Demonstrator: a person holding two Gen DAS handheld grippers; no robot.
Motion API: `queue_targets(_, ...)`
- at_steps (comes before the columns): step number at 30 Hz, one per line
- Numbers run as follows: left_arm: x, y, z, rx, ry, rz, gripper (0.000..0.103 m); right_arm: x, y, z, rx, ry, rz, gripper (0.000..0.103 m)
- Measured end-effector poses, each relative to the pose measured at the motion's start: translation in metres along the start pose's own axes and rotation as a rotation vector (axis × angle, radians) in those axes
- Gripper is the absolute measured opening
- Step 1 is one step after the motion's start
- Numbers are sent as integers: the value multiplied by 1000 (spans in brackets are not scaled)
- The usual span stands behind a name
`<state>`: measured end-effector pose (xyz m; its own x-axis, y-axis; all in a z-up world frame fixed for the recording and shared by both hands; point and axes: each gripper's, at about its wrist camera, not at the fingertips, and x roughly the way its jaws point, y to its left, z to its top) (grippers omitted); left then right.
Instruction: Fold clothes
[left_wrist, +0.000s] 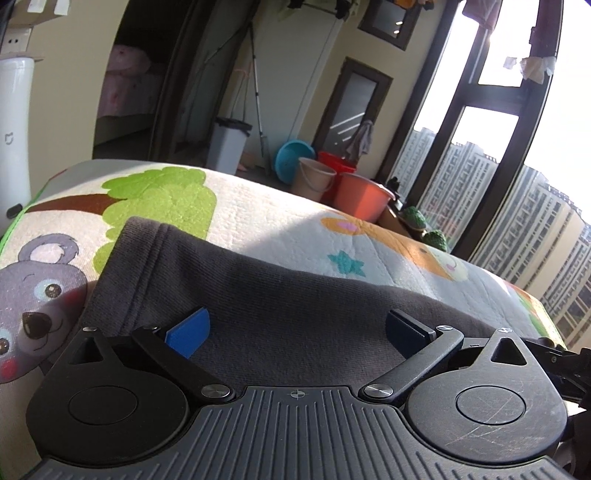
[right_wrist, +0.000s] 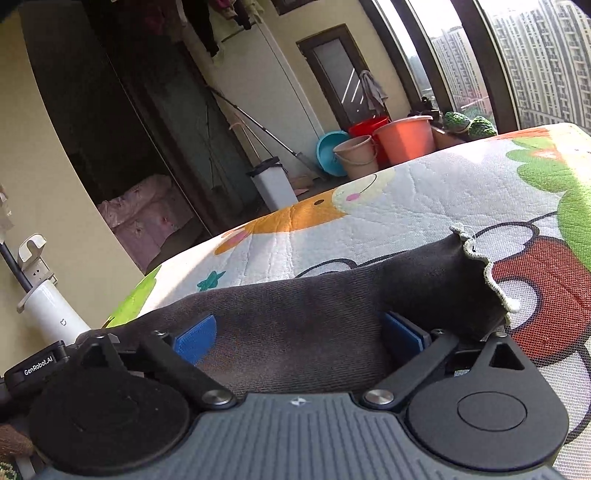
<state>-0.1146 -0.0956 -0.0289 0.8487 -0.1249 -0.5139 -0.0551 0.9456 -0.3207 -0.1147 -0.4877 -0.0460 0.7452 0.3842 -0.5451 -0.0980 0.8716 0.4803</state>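
A dark grey knit garment (left_wrist: 258, 295) lies folded on a cartoon-printed mat (left_wrist: 280, 214). In the left wrist view its ribbed hem runs along the left side. My left gripper (left_wrist: 295, 334) hangs just above the cloth, jaws spread wide, blue pads (left_wrist: 190, 332) clear of the fabric. In the right wrist view the same garment (right_wrist: 314, 306) stretches across, with a white crocheted trim (right_wrist: 487, 269) at its right end. My right gripper (right_wrist: 299, 338) is open as well, its blue pads (right_wrist: 195, 338) standing apart over the cloth and pressing on nothing.
Beyond the mat's far edge stand an orange bucket (left_wrist: 360, 197), a beige bucket (left_wrist: 314, 179), a teal basin (left_wrist: 291, 160) and a white bin (left_wrist: 227, 146). A white air purifier (left_wrist: 13, 140) is at the left. Tall windows (left_wrist: 498, 166) fill the right side.
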Motion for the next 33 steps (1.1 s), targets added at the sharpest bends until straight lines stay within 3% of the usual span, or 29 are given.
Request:
queue_targets(16, -1, 1, -2, -3, -3, -2, 103, 2, 2, 0, 2, -1, -1, 103)
queue_targets(26, 1, -10, -1, 26, 12, 29, 103, 13, 30, -6, -142, 35, -131, 103)
queue_targets(33, 5, -27, -2, 53, 27, 57, 103, 8, 18, -4, -83, 11, -76, 103)
